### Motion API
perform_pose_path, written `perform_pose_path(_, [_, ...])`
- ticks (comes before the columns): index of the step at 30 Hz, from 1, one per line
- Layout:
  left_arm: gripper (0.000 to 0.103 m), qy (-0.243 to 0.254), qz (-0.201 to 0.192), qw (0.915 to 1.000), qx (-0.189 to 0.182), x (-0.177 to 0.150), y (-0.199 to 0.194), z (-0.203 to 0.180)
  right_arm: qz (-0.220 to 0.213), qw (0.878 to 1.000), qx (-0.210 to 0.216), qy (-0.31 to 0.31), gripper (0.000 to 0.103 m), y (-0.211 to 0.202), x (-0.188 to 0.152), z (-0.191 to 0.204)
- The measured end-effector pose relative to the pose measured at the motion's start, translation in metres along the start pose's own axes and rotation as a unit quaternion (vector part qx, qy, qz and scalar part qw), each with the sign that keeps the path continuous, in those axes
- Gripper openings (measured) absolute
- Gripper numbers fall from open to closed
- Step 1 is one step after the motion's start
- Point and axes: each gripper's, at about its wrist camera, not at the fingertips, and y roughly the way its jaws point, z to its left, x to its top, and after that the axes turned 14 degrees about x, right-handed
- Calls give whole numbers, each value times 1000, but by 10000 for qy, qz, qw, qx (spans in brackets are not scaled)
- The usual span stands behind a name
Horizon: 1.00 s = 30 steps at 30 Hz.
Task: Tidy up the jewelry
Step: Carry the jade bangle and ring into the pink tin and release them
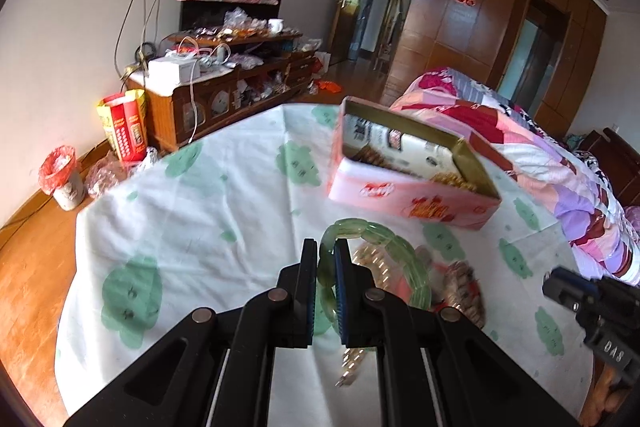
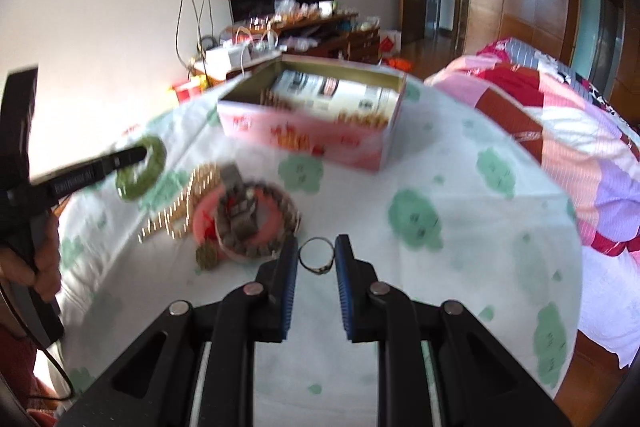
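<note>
While the pink tin box [image 1: 416, 187] sits open toward the upper middle of both frames, each claw already has a piece of jewelry, presumably so that both can go into the box in one go.

The left claw [image 1: 327, 291] is clenched on the green bangle [image 1: 384, 239], its pads pinching one side of the ring so the rest of the loop stands out past the fingertips toward the centre of the left wrist frame. In the right wrist view the bangle hangs at the left of the frame, apparently lifted clear of the cloth, which would keep it from dragging through the other pieces.

The right claw [image 2: 317, 259] grasps a thin metal ring [image 2: 316, 255] between its fingertips at lower centre of its frame. Its jaws stand only as far apart as the ring is wide, one pad on each side, and the band looks to be off the cloth.

Left of the ring, a heap remains on the white cloth with green patches [image 2: 440, 187] that covers the table: a gold chain [image 2: 188, 203], a beaded bracelet [image 2: 256, 223] over something pink, and a small dark piece that blur makes hard to name. Gold beads already lie along the box's inner edge, so the sorting seems partly done.
</note>
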Motion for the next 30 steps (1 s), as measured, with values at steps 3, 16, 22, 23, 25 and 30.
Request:
perform_pose_path(3, [7, 39, -165, 9998, -102, 15, -1, -9, -261, 9996, -44, -35, 22, -4, 19, -4])
perform_pose_path(16, [7, 219, -437, 9979, -417, 80, 50, -63, -1060, 9936, 134, 357, 22, 33, 102, -41])
perform_pose_path(22, [7, 366, -107, 9988, -308, 92, 95, -83, -893, 9935, 134, 693, 22, 84, 118, -67])
perform_pose_path(23, [7, 409, -54, 9987, -293, 92, 101, -86, -858, 9932, 101, 774, 22, 93, 117, -73])
perform_pose_path(25, [7, 531, 14, 9984, -197, 90, 111, -90, -811, 9930, 121, 850, 22, 101, 116, -79])
perform_pose_path(30, [8, 525, 169, 9984, -113, 86, 124, -93, -738, 9925, 300, 931, 22, 113, 114, -84])
